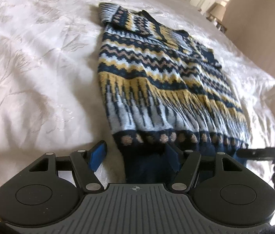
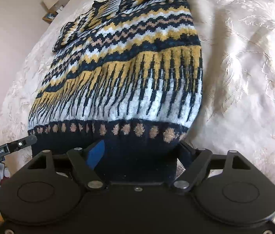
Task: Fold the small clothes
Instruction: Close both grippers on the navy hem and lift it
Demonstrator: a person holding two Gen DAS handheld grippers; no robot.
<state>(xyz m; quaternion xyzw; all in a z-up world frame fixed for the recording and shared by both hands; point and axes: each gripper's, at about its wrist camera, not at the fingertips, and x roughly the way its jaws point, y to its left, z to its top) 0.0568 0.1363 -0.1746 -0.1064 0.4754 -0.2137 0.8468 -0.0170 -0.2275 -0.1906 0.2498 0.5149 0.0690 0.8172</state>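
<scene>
The left claw (image 1: pixel 135 157) stands part open at the bottom of its frame: its left blue pad is over bare bed, its right pad sits in the dark hem, and no squeeze shows, so I read it as released with the hem corner between the jaws. The right claw (image 2: pixel 141 155) also stands wide at the bottom of its frame, the navy hem lying between the jaws; its blue left pad does not visibly press, and I judge it not clamped, though the right pad is largely covered by knit.

The sweater (image 1: pixel 157 74) lies flat on the white bed (image 1: pixel 30 58), hem (image 2: pixel 118 134) nearest both claws, body running to the upper middle of each frame, with the sleeves seemingly folded in across the top.

Likely handling: a thick, soft, fuzzy knit, light for its bulk, limp and stretchy. It should not slip from rubber pads, but it will sag and bunch if lifted by 1 point only. The ribbed hem is the firmest edge; taking it at its 2 corners looks best for carrying it up toward the collar.

The neckline and cuffs are crumpled at the frame tops and hard to sort out. How many layers sit in each jaw cannot be told. The left claw's tip (image 2: pixel 26 140) shows only as a tip at the lower left of the right view. The lamp (image 2: pixel 49 1) is blurred.
</scene>
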